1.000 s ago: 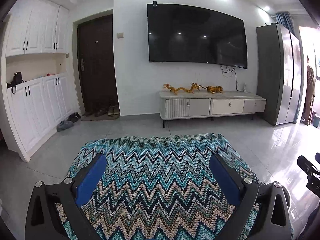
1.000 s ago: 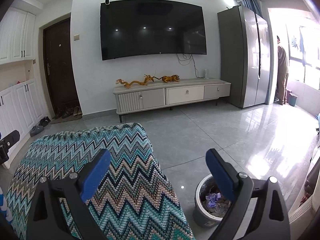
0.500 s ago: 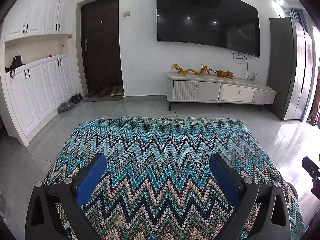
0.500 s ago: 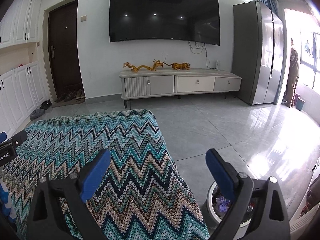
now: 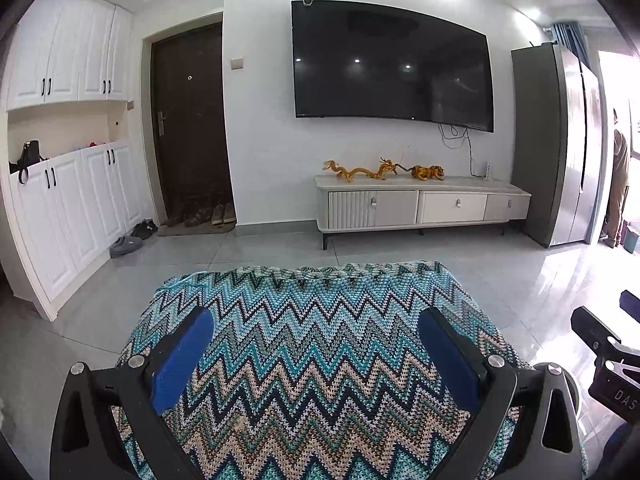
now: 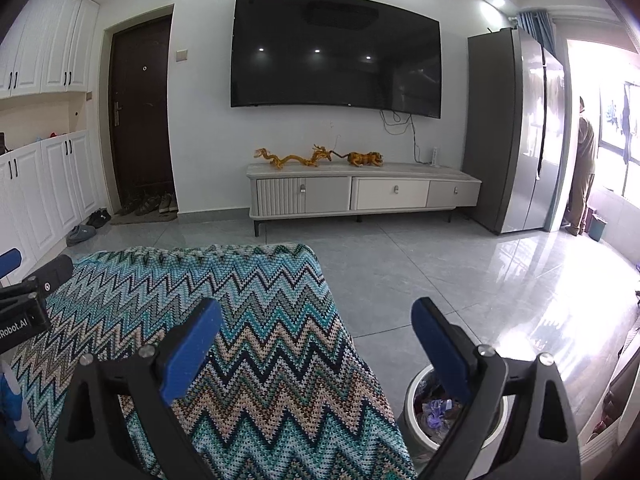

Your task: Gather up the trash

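Both tools gape wide, gripping nothing — left tool (image 5: 316,354) over the zigzag-covered worktop (image 5: 320,320), right tool (image 6: 316,340) at its edge. Trash only in the bin (image 6: 414,394) below right; best to scan before reaching — no loose scrap visible.

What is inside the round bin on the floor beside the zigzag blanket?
The bin holds crumpled trash, some purple. The right gripper hides the rest.

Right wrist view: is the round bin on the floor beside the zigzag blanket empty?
No. The bin holds crumpled scraps, including a purplish wrapper, visible behind the finger of the open right tongs.
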Motion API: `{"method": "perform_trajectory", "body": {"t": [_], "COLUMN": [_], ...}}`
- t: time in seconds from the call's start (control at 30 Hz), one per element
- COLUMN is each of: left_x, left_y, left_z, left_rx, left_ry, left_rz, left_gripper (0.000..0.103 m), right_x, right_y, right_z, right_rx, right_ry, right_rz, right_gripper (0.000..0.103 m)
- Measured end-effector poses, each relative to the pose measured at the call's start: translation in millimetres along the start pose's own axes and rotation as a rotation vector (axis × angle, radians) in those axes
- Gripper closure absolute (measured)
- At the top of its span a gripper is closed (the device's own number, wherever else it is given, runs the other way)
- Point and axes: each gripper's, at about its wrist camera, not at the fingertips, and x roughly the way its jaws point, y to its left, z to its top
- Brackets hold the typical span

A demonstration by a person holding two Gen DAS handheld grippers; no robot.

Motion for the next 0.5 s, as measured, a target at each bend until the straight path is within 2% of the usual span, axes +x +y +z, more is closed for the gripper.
{"method": "perform_trajectory", "body": {"t": [0.27,0.5], "left_x": [-39,-64], "left_y": [0,0], "left_z": [6,10], "left_rx": [0.008,0.023], "left_ry": [-0.057,-0.102], "left_rz": [0.007,0.028], "left_gripper": [0.000,0.000], "right_x": [-43,-63], "right_y": [-6,-12], "right_z": [13,16], "right_rx": [0.013,0.013], "right_ry": [-0.087,-0.123], "right_rz": [-0.005,-0.006], "right_gripper": [0.007,0.007]}}
